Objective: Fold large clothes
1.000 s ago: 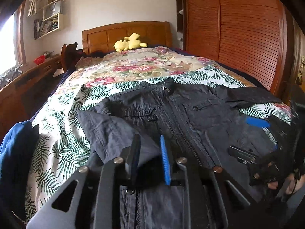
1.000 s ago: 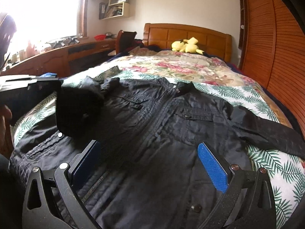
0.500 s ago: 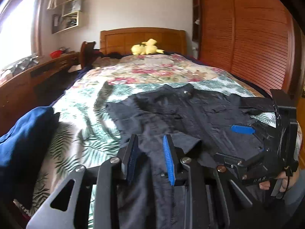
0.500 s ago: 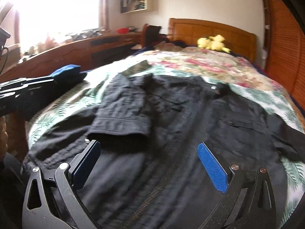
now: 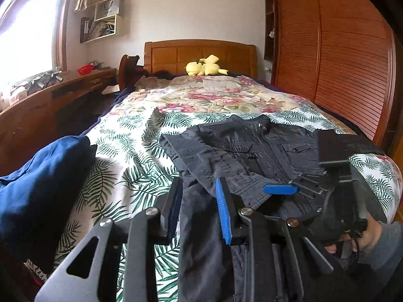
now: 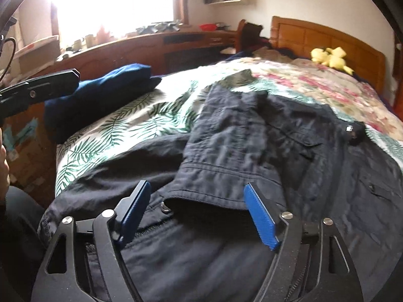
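Jacket: I see the dark jacket point(image 6: 289, 151) spread front-up on the leaf-print bedspread point(image 5: 121, 156), one sleeve point(image 6: 226, 146) folded across its chest.
Left gripper point(image 5: 199, 209): my fingers sit narrowly apart with jacket cloth between them; whether they pinch it, I cannot tell.
Right gripper point(image 6: 199, 216): jaws have just been closing, still wide, straddling the sleeve cuff without pressing it.
Beside: a blue garment point(image 5: 42, 188) at the bed's edge.

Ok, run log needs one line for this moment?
jacket: sleeve folded across front; left gripper: fabric between fingers, grip unclear; right gripper: just closing, cuff between fingers
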Available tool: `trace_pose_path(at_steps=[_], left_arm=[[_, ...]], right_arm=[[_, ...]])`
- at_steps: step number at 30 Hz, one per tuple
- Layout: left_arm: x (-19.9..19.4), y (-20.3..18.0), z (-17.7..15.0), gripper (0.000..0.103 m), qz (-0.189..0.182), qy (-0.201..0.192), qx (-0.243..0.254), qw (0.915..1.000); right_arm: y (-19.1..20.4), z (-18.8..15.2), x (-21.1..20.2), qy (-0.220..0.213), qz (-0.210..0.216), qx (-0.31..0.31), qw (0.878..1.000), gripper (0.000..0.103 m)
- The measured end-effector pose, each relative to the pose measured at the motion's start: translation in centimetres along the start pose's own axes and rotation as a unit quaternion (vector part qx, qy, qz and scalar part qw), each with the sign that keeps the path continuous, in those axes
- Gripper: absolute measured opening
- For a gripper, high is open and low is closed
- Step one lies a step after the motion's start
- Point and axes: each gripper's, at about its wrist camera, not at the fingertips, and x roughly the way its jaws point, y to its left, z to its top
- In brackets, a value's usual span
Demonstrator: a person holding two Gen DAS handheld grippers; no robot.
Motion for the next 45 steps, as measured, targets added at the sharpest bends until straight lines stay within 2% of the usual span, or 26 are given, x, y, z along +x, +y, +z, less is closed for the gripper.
trace_pose_path(at_steps=[4, 9, 14, 18, 19, 23, 30, 35, 42, 45], left_arm=[[0.2, 0.2, -0.3, 0.025, 0.002, 0.002, 0.0, 1.0], [0.5, 0.0, -0.4, 0.025, 0.004, 0.007, 0.002, 1.0], [0.7, -0.4, -0.6, 0.025, 0.005, 0.01, 0.007, 0.9999], [0.8, -0.8, -0.5, 0.025, 0.002, 0.01, 0.01, 0.9999], [0.9, -0.9, -0.5, 0.025, 0.001, 0.009, 0.011, 0.9999], [1.1, -1.2, -0.6, 0.025, -0.006, 0.004, 0.015, 0.9999], [1.8, -1.9, -0.5, 0.025, -0.021, 0.011, 0.015, 0.9996], [1.5, -3.1, -0.5, 0.025, -0.031, 0.005, 0.025, 0.9992], [1.9, -4.3, -0.2, 0.026, -0.041, 0.008, 0.03, 0.9987], [2.0, -5.0, -0.1, 0.026, -0.045, 0.007, 0.034, 0.9984]], right_arm=[[0.3, -0.2, 1.7, 0.023, 0.015, -0.004, 1.0, 0.068], [0.1, -0.8, 3.4, 0.054, 0.013, 0.0, 0.998, 0.062], [-0.9, -0.9, 3.2, 0.052, 0.021, 0.027, 0.998, 0.043], [-1.3, -0.8, 2.5, 0.04, 0.018, 0.035, 0.998, 0.013], [-1.3, -0.8, 2.0, 0.032, 0.013, 0.034, 0.999, 0.008], [-1.9, -0.7, -0.4, -0.004, -0.005, 0.042, 0.999, 0.005], [-4.3, -0.6, -7.0, -0.064, 0.0, 0.081, 0.995, 0.004], [-5.6, -1.4, -11.4, -0.098, -0.012, 0.099, 0.99, 0.004], [-7.4, -2.8, -17.0, -0.139, -0.038, 0.114, 0.983, 0.004], [-8.0, -4.0, -19.0, -0.147, -0.065, 0.117, 0.98, 0.004]])
